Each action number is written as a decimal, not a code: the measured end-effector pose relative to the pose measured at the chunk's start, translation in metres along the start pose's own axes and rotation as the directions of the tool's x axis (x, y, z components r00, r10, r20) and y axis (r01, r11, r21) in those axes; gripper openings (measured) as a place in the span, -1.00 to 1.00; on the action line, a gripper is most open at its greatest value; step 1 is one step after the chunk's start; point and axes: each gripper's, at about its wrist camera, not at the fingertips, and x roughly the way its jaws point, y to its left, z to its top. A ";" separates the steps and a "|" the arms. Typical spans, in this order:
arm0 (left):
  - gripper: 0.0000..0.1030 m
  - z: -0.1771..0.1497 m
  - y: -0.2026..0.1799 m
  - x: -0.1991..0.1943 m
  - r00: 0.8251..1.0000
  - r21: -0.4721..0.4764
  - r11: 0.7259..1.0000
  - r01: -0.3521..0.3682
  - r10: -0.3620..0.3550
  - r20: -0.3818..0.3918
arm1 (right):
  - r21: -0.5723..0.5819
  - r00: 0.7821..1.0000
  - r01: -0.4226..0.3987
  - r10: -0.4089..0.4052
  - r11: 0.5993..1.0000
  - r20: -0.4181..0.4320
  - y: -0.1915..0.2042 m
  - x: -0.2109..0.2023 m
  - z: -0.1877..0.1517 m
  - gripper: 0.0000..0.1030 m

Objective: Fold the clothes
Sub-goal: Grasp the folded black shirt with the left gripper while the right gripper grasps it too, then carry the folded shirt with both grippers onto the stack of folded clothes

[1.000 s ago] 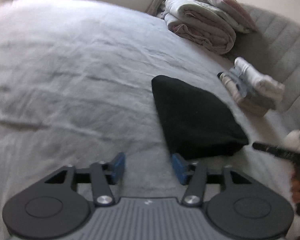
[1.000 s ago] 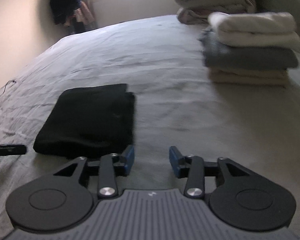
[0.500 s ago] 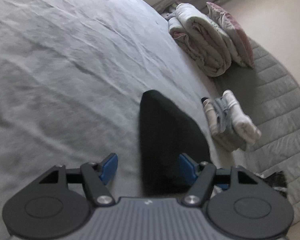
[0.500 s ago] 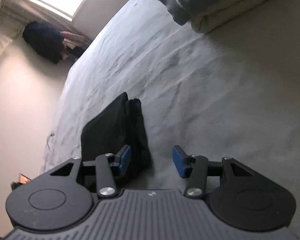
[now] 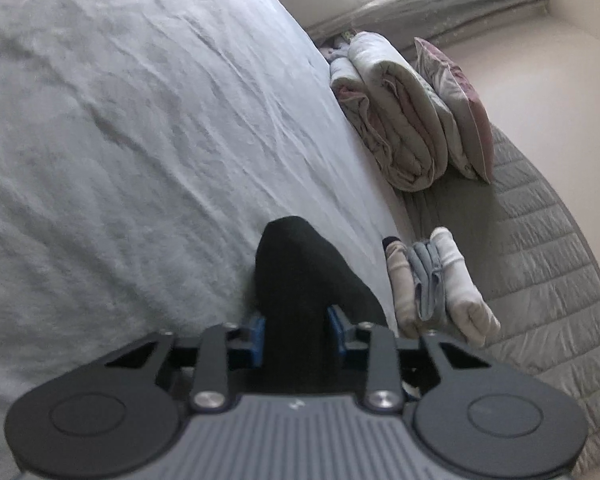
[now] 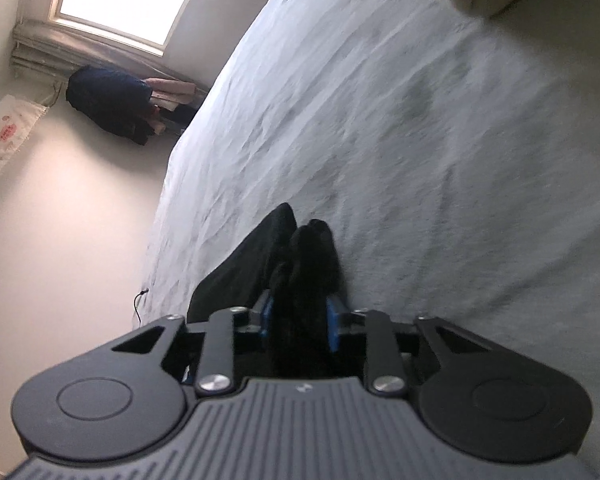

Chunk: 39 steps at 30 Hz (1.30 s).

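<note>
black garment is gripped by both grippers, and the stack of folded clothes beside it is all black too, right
Not quite. Both the left gripper and right gripper are shut on the black garment, but the stack beside it is not black: the left wrist view shows beige, grey-blue and white pieces.

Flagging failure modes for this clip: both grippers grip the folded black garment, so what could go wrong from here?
1. The black garment is bunched between the left gripper and right gripper; lifting may let loose layers unfold.
2. The folded stack lies close beside it, so a sideways swing might topple it.
</note>
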 end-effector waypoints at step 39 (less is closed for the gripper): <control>-0.76 0.010 -0.316 0.183 0.935 0.259 0.901 0.348 -0.354 -0.026 | -0.213 0.874 0.085 0.030 0.973 0.486 0.040 -0.236 0.186 -0.69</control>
